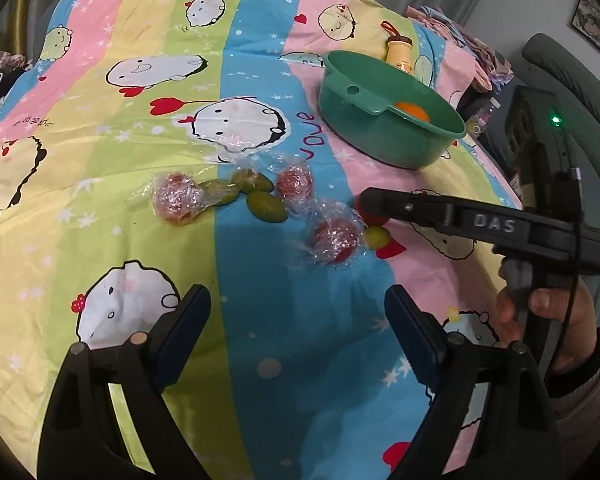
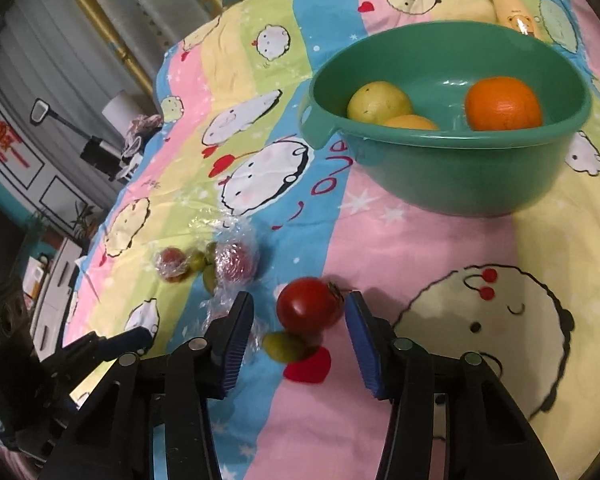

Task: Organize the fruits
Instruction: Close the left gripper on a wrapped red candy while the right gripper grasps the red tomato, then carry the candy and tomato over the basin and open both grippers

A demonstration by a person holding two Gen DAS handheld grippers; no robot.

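A bare red tomato (image 2: 308, 306) lies on the striped cartoon bedsheet between the blue pads of my right gripper (image 2: 298, 302). The right pad is at its stem and a gap shows on the left, so the jaws are open. A small green fruit (image 2: 286, 346) lies just below it. My left gripper (image 1: 296, 296) hangs open over bare sheet, short of three plastic-wrapped red fruits (image 1: 336, 236) and several green fruits (image 1: 266, 206). The green bowl (image 2: 452, 172) holds an orange (image 2: 502, 104) and two yellowish fruits (image 2: 380, 102). From the left wrist view the right gripper (image 1: 370, 204) reaches in from the right.
A yellow torch-like object (image 1: 400, 50) with a red loop lies beyond the bowl (image 1: 380, 136). A hand (image 1: 548, 312) holds the right gripper's handle. Crumpled clothes (image 1: 460, 32) and a dark device (image 1: 540, 120) with a green light sit past the bed's right edge.
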